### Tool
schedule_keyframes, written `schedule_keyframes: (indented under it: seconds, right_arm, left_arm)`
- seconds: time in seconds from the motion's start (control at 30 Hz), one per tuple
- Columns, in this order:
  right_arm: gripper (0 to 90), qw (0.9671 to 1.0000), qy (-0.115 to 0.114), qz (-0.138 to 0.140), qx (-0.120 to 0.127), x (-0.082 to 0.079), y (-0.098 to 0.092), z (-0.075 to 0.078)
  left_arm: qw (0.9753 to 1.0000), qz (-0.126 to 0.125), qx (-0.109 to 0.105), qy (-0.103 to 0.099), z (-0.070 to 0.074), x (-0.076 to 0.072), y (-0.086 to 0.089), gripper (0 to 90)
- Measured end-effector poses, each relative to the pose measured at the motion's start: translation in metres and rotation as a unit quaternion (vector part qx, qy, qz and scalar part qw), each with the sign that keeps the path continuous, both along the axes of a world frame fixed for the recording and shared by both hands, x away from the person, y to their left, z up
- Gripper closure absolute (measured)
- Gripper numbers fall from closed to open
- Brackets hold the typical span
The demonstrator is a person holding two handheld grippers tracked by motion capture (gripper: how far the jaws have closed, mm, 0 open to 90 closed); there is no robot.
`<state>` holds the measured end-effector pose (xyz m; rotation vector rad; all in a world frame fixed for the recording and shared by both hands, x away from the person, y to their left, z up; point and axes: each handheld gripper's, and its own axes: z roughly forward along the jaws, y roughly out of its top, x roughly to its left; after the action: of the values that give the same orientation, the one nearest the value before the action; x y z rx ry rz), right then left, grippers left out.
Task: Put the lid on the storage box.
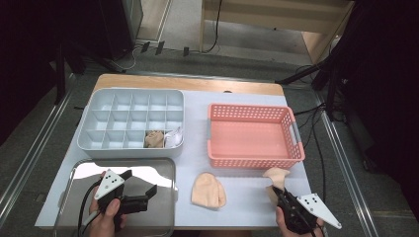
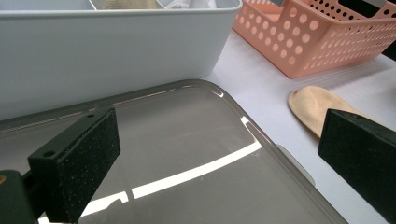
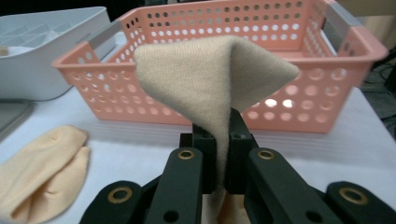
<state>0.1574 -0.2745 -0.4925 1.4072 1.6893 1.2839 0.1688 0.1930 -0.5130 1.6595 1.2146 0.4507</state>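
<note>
Closest to my right gripper's camera, the right gripper [image 3: 222,140] is pinching a beige sock [image 3: 210,79] between its jaws, which are pressed together on the fabric; the sock's upper part is standing up and folding over above them. In the high view I am holding that right gripper [image 1: 274,189] just in front of the pink basket [image 1: 254,162], near its front right corner, with the beige sock [image 1: 275,174] reaching up to the basket's front wall. I cannot tell whether it is touching the wall.

Just in front of the basket's front left corner, a second sock [image 1: 208,190], peach-coloured and folded, is lying flat on the white mat [image 1: 197,123]. My right gripper view is showing it [image 3: 42,163] low at the left, well apart from the pinched one.

I am holding the left gripper [image 1: 141,181] well to the left of the basket, over a shiny metal tray [image 1: 163,170], with its jaws spread wide and nothing between them. The left gripper view is showing the tray [image 2: 187,140] between the two black pads, and the peach sock [image 2: 317,105] lying beyond the tray's corner.

Left of the basket, beyond the tray, a grey divided organiser [image 1: 99,111] is sitting. Its front row is holding a brownish sock [image 1: 154,139] in one cell and a white cloth item [image 1: 174,137] in the cell nearest the basket.
</note>
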Motion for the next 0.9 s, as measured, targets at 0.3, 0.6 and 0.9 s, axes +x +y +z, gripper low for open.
schedule_keyframes:
  seconds: [0.3, 0.6, 0.9]
  right_arm:
    - [86.5, 0.999, 0.028, -0.034, -0.005, 0.001, -0.028, -0.011]
    - [86.4, 0.9964, 0.066, -0.054, -0.005, 0.01, -0.041, -0.024]
    - [85.4, 0.9946, 0.092, -0.046, -0.014, 0.018, -0.038, -0.035]
  left_arm:
    - [1.0, -0.004, 0.0, 0.001, 0.0, 0.0, -0.001, 0.0]
    - [1.0, -0.001, -0.003, 0.002, 0.0, 0.0, 0.0, 0.0]
    - [1.0, -0.001, -0.001, 0.002, -0.001, 0.001, 0.0, 0.0]
